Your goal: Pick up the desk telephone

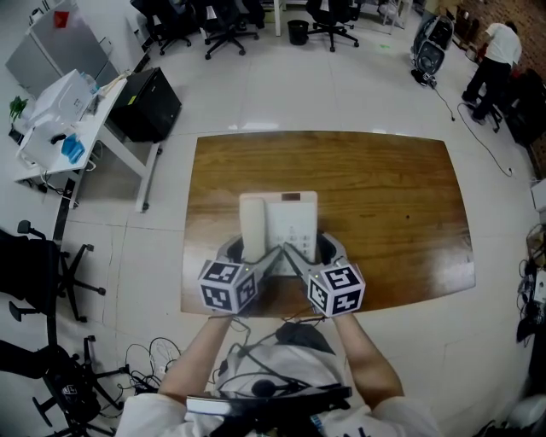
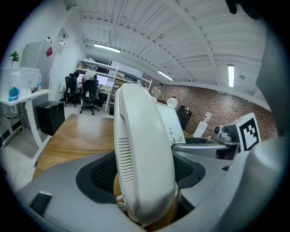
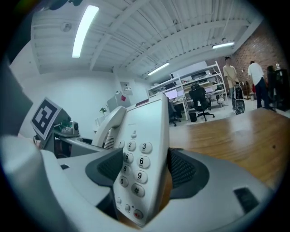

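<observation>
The white desk telephone (image 1: 280,224) is over the near middle of the wooden table (image 1: 384,196), clamped between my two grippers. My left gripper (image 1: 245,253) is shut on its left side: in the left gripper view the handset (image 2: 141,154) fills the gap between the dark ribbed pads (image 2: 102,174). My right gripper (image 1: 319,249) is shut on the right side, and the keypad (image 3: 136,167) stands tilted between its pads (image 3: 183,172). The phone's underside is hidden, so I cannot tell how far it stands off the wood.
The table's near edge (image 1: 256,311) lies just under the marker cubes. A white side desk (image 1: 77,128) with a black box beside it stands at the left. Office chairs (image 1: 222,26) stand at the back, a person (image 1: 495,60) at the far right, and cables (image 1: 145,358) lie on the floor by my feet.
</observation>
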Demonstrator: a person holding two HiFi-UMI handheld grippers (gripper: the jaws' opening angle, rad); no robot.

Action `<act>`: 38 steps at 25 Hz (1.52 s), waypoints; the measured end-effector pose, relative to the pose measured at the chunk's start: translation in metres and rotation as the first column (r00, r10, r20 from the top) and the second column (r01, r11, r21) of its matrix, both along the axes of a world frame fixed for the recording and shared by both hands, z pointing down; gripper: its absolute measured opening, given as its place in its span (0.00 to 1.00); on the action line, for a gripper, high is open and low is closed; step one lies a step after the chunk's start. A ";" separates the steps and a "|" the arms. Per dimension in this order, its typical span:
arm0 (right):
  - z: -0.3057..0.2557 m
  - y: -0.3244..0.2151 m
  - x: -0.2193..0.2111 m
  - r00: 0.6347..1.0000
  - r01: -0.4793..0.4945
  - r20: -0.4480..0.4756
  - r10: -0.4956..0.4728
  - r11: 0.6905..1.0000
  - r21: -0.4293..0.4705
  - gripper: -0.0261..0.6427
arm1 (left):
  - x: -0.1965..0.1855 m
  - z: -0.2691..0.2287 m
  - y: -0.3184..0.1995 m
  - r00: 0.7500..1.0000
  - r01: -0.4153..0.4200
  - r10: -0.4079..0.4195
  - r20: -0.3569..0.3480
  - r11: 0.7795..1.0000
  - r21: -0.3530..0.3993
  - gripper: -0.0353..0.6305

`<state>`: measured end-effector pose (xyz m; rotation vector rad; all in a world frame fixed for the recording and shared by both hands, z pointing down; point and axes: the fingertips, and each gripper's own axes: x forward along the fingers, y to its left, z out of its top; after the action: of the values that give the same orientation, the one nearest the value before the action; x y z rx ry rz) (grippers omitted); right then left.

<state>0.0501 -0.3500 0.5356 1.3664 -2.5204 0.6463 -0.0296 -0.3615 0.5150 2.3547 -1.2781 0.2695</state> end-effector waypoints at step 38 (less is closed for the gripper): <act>-0.195 0.119 -0.010 0.997 -0.027 -0.049 0.051 0.910 0.414 0.53 | -0.010 -0.188 0.123 0.997 0.004 0.029 -0.078 0.921 0.390 0.57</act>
<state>0.0398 -0.2310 0.3405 1.5389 -2.6877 0.0679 -0.0395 -0.2385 0.3268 2.6708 -1.3804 -0.0898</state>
